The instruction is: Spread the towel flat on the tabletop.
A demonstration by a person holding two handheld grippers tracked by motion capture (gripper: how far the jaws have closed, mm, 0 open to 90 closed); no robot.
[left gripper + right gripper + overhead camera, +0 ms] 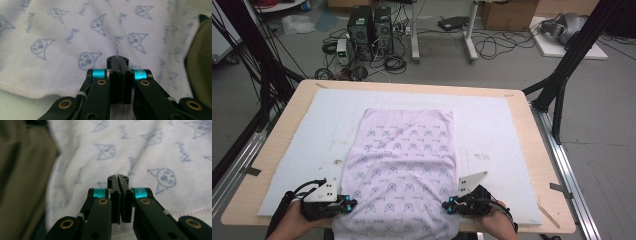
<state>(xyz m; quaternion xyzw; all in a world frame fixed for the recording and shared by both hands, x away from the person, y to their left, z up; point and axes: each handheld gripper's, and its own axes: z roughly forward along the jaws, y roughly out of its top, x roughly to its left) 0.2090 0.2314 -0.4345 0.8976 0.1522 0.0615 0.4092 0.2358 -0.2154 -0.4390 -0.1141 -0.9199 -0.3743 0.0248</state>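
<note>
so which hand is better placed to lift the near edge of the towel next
Neither clearly. The left tongs and right tongs both sit shut at opposite side edges of the lilac cartoon-print towel, near its front end. Whether cloth is pinched I cannot tell. A two-handed lift looks likely.

One printed towel [404,165]; one white mat [492,130]; two grippers [349,205] [447,206]

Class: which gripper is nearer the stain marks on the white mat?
Left. The left gripper sits just below the marks; the right gripper is across the towel.
</note>
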